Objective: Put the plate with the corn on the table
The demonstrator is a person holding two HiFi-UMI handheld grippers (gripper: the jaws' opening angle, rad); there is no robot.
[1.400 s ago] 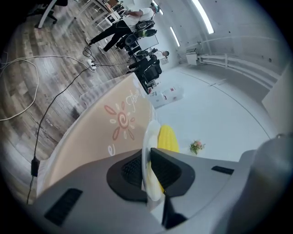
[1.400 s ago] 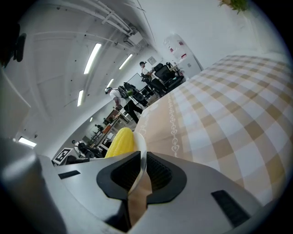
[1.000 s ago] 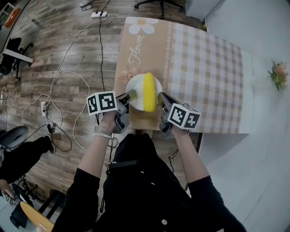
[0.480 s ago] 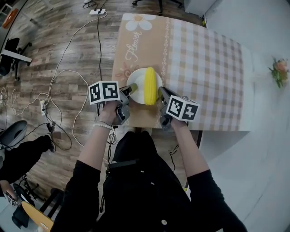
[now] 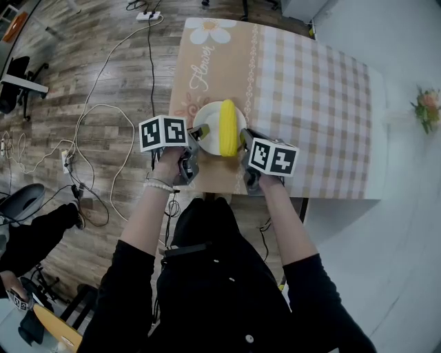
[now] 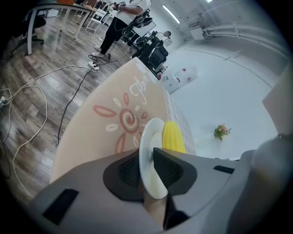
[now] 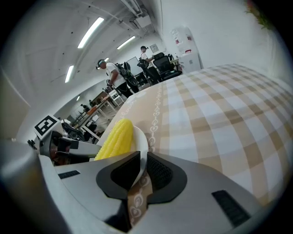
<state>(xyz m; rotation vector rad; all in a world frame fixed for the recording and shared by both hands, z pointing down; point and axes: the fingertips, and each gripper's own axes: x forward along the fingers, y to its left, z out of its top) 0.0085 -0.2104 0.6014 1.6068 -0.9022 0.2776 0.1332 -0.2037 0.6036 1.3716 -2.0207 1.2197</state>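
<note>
Head view: corn [image 5: 228, 127] on plate [image 5: 209, 118], perhaps airborne.

Black sleeves [image 5: 129, 279] and a pale bead bracelet [image 5: 158, 185] are worn; the left gripper [image 5: 202, 130] and right gripper [image 5: 242, 138] are grey, with black-and-white marker cubes.

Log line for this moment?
left claw: shut on plate rim | right claw: shut on plate rim | corn: on plate | plate: over table near edge

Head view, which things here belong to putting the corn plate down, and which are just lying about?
Job: plate, corn, table, left gripper and right gripper, both shut on the plate's rim.
Lying about: floor cables, power strip, flowers.
</note>
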